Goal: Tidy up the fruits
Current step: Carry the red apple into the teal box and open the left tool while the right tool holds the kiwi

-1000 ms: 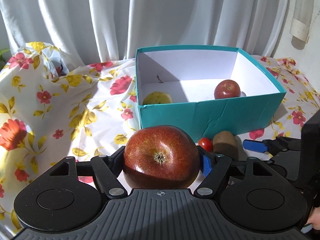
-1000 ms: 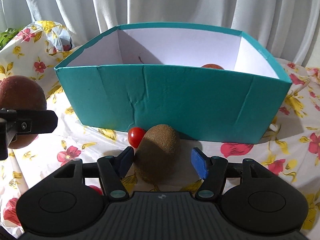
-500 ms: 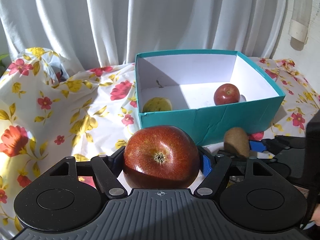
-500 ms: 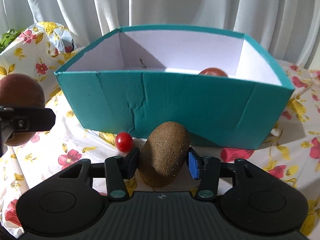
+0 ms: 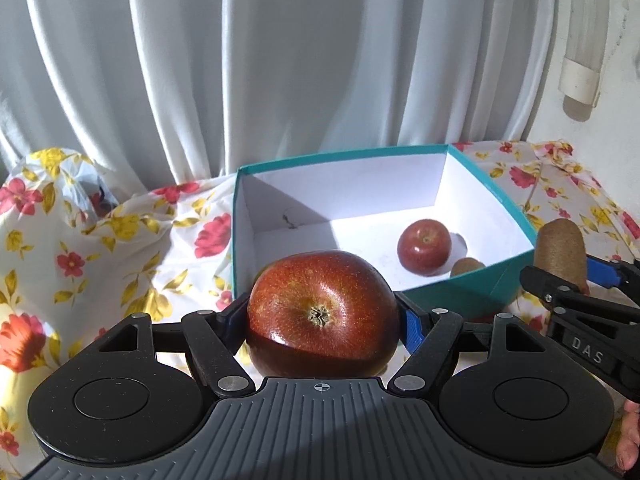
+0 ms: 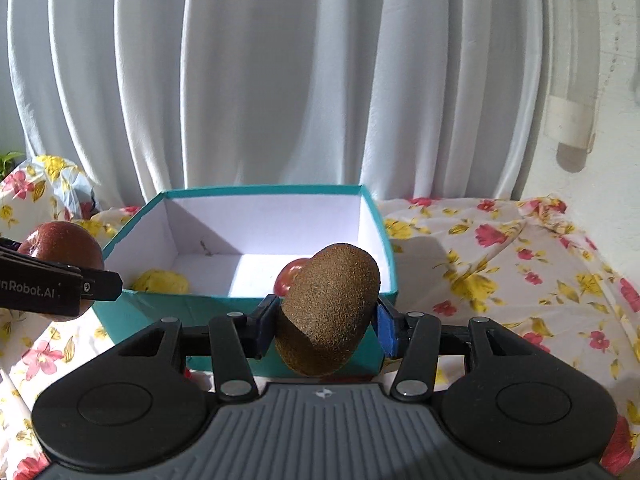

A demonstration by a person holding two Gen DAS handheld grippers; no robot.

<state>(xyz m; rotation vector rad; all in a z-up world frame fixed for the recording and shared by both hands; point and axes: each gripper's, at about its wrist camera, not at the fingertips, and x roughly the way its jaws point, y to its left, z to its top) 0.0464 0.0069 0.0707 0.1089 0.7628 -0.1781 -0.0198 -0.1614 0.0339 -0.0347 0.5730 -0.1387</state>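
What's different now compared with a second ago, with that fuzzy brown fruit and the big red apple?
The right gripper has just been closing its jaws on the fuzzy brown kiwi and has lifted it off the flowered cloth to the rim of the teal cardboard box. The left gripper, gripping the big red apple throughout, also rose. The small red apple in the box stayed put.

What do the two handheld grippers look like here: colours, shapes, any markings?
Both are matte black plastic. The left gripper and right gripper each have a ribbed grey centre plate with a small crosshair mark, flanked by two round black discs, and black linkage bars with silver rivets leading to blue-padded fingers. Seen side-on, the left one carries white lettering ending "nRobot.AI"; the right one reads "DAS".
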